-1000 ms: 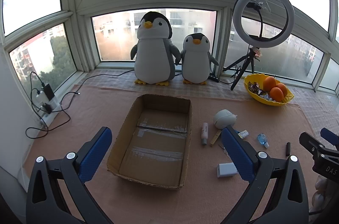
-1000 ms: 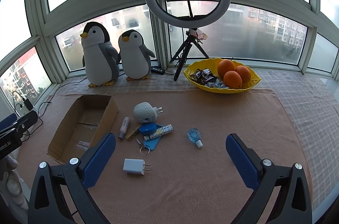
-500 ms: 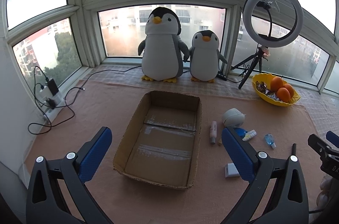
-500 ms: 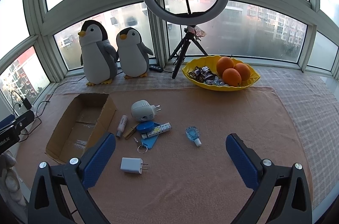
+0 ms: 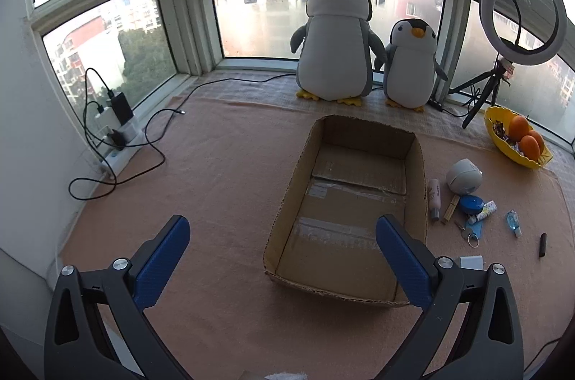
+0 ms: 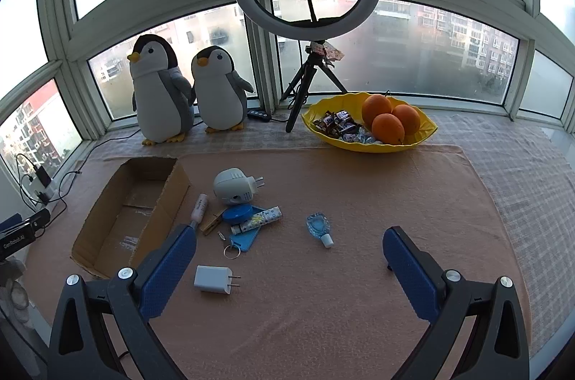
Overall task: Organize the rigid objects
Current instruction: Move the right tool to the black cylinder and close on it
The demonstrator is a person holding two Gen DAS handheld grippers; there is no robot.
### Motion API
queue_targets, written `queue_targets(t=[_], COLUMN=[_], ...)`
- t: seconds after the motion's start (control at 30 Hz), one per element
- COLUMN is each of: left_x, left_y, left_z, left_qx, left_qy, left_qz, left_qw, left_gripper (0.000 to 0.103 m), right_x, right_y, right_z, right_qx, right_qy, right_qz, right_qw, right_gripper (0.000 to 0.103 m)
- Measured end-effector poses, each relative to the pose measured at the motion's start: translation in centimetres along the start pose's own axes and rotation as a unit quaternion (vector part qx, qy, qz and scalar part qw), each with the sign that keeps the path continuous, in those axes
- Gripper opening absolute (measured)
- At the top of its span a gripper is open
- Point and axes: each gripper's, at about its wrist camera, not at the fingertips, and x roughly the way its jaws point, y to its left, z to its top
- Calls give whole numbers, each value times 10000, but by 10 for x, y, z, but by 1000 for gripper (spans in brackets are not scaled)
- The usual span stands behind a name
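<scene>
While we hold the left gripper (image 5: 282, 259) spread wide with nothing in it over the cardboard box (image 5: 418, 160), our right gripper (image 6: 289, 257) is just as wide and bare above the counter (image 6: 359, 193). Right beside the box sit the round white plug (image 6: 231, 187), blue disc (image 6: 237, 214), little blue bottle (image 6: 318, 227) and white charger (image 6: 212, 278).

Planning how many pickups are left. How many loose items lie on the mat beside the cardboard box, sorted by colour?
White: 2 (charger, round plug-in device)
Blue: 3 (round case, key tag, small bottle)
Pale tubes: 2 (pinkish tube, patterned tube)
Wood: 1 (clothespin)
Black: 1 (stick)
Total: 9
</scene>
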Motion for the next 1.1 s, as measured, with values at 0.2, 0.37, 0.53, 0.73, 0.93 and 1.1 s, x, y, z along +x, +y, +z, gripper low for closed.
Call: queue_targets(t=[0.2, 0.37, 0.53, 0.73, 0.93, 1.1], left_x=[43, 70, 91, 107, 118, 124], left_y=[23, 29, 27, 27, 26, 25], left_z=[-14, -23, -27, -31, -31, -33], left_qx=[-241, -319, -315, -372, -302, -317], left_qy=[546, 883, 1093, 1248, 1369, 1445], left_qz=[207, 202, 264, 267, 269, 250], left_qw=[9980, 9954, 9932, 9911, 9898, 9887], left_gripper=[102, 102, 98, 98, 86, 85], right_x=[3, 7, 9, 12, 18, 23], right_y=[-16, -34, -56, -87, -100, -99], right_z=[-9, -14, -20, -28, -34, -34], right_qx=[71, 208, 321, 624, 820, 710], right_qy=[73, 139, 193, 319, 455, 476], right_qz=[-116, -260, -486, -759, -836, -874], right_qw=[9999, 9993, 9981, 9947, 9921, 9925], right_gripper=[103, 103, 103, 103, 103, 103])
